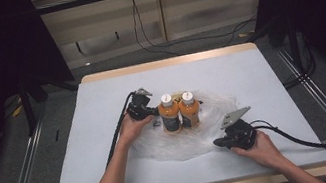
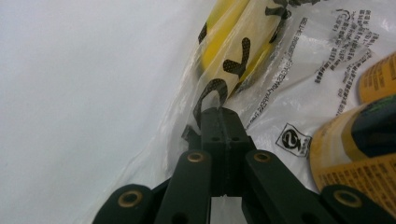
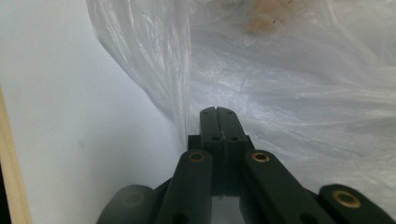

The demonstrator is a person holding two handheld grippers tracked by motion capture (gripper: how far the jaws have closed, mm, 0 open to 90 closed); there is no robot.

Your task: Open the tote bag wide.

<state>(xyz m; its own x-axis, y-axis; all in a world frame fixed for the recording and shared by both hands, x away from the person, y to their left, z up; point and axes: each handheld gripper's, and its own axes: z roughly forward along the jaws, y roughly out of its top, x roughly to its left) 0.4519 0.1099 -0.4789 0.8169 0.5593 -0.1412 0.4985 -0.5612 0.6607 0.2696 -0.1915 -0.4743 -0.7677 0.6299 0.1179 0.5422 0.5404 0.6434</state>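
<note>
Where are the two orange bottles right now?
In the high view, the two orange bottles stand upright side by side on the clear plastic bag near the table's middle, just right of the left tongs.

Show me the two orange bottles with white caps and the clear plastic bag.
Left orange bottle [image 1: 170, 115], high view, on its label.
Right orange bottle [image 1: 189, 111], high view, on its body.
Clear plastic bag [image 1: 181, 146], high view, on its crumpled near part.
</note>
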